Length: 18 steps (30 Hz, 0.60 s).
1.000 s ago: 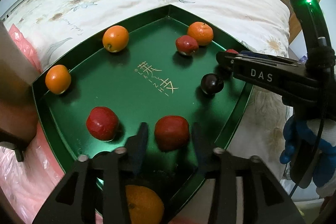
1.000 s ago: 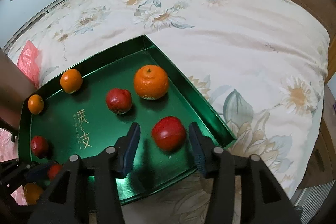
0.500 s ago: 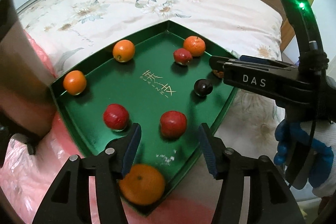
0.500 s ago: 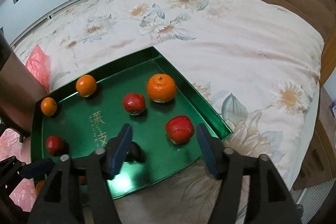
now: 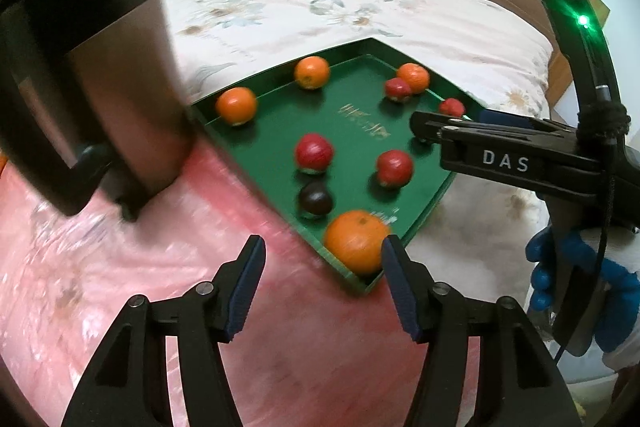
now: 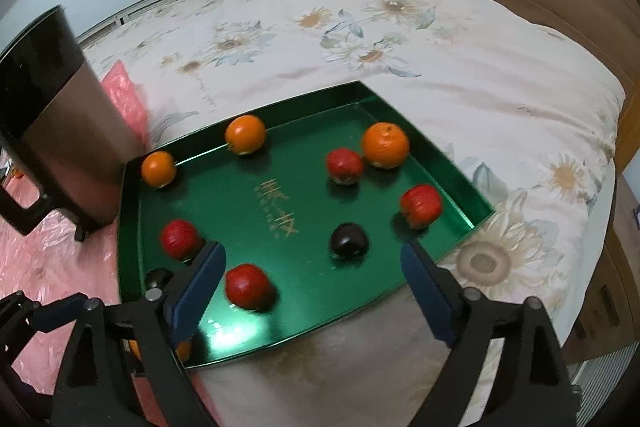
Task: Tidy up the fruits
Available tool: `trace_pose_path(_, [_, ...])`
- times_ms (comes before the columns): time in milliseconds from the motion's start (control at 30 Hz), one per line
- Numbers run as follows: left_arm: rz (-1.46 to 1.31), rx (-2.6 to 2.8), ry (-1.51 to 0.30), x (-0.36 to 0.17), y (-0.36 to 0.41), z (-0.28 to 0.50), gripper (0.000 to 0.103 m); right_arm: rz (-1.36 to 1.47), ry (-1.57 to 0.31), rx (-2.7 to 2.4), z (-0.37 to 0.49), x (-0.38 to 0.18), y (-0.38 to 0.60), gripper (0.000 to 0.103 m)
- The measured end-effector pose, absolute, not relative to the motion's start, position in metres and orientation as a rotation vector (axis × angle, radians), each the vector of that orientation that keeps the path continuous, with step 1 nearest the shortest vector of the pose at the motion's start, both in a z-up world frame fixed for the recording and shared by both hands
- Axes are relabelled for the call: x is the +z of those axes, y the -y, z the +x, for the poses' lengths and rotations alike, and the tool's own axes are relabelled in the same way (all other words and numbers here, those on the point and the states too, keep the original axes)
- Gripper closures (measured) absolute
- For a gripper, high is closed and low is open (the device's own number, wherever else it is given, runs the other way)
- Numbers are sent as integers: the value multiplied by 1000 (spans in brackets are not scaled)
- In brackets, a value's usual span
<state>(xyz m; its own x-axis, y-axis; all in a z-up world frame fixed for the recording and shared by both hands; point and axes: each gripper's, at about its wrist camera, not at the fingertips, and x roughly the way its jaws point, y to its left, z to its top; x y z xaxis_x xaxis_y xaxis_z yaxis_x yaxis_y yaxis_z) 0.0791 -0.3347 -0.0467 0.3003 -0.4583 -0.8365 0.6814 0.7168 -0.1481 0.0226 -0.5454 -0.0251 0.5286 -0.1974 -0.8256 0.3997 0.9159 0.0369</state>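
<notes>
- Both grippers have pulled back and up from the green tray over the last second; a red fruit that sat between each pair of fingers then now lies out ahead of them, free on the tray floor.
- The left gripper has swung leftward too: most of the space between its fingers now frames the pink sheet, and only the large orange in the tray's near corner shows just inside its right finger.
- Its jaws are spread wide and hold nothing; the dark plum and two red fruits lie ahead, beyond the orange.
- The right gripper hovers above the tray's near edge, jaws also wide apart and empty; another dark plum sits ahead between its fingers, and a red fruit lies just inside the left finger.
- My reading: a release has just ended on each side, and the sorting is unfinished, since oranges, red fruits and plums are scattered about the tray rather than grouped.
- Pose: both grippers tilt down towards the tray; the right gripper's body crosses the right of the left view, held by a blue-gloved hand.
- A dark bin stands beyond the tray's left edge.
</notes>
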Motion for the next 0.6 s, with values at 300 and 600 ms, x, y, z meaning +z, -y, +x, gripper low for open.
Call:
trace_pose_path(300, [221, -682, -1004, -46, 293, 83, 49, 204, -959, -329, 24, -22, 512, 0])
trace_pose_path(600, [228, -609, -991, -52, 261, 85, 49, 181, -921, -294, 26, -18, 480, 0])
